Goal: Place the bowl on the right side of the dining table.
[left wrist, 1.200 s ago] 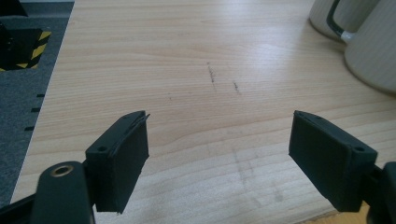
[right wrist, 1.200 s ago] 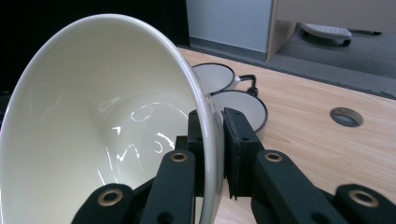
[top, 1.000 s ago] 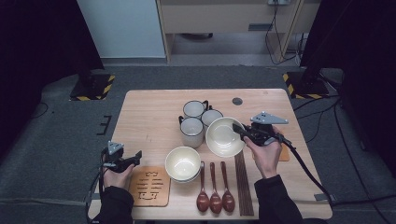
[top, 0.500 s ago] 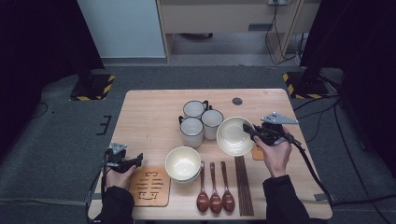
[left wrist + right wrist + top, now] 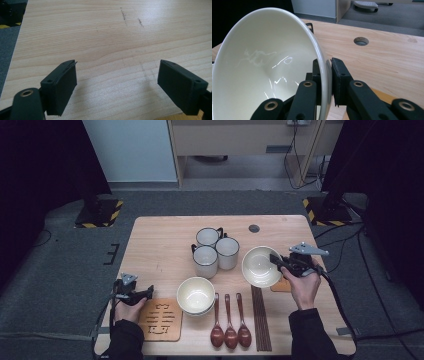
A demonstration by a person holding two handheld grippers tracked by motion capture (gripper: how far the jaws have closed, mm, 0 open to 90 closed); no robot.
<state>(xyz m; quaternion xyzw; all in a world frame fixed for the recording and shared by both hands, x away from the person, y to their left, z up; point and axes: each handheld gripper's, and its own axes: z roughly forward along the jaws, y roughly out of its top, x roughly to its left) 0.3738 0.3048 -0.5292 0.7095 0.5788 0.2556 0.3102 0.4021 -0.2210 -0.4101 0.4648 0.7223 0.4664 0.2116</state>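
My right gripper (image 5: 276, 261) is shut on the rim of a cream bowl (image 5: 259, 266), holding it tilted just above the table's right side. In the right gripper view its jaws (image 5: 328, 62) pinch the bowl's (image 5: 267, 62) thin wall, one pad inside and one outside. A square wooden coaster (image 5: 281, 285) lies partly under the right hand. My left gripper (image 5: 146, 292) rests low at the table's front left, open, with bare wood between its pads (image 5: 62, 85). Its jaws have just opened a little wider.
Two stacked cream bowls (image 5: 196, 295) sit front centre beside a carved wooden coaster (image 5: 160, 319). Three dark-rimmed white mugs (image 5: 207, 261) cluster mid-table. Three brown spoons (image 5: 230, 322) and dark chopsticks (image 5: 260, 317) lie near the front edge. A cable hole (image 5: 254, 228) is at the back.
My right gripper has carried the bowl to the right, away from the mugs, and slightly lower. The left hand has stayed in place.
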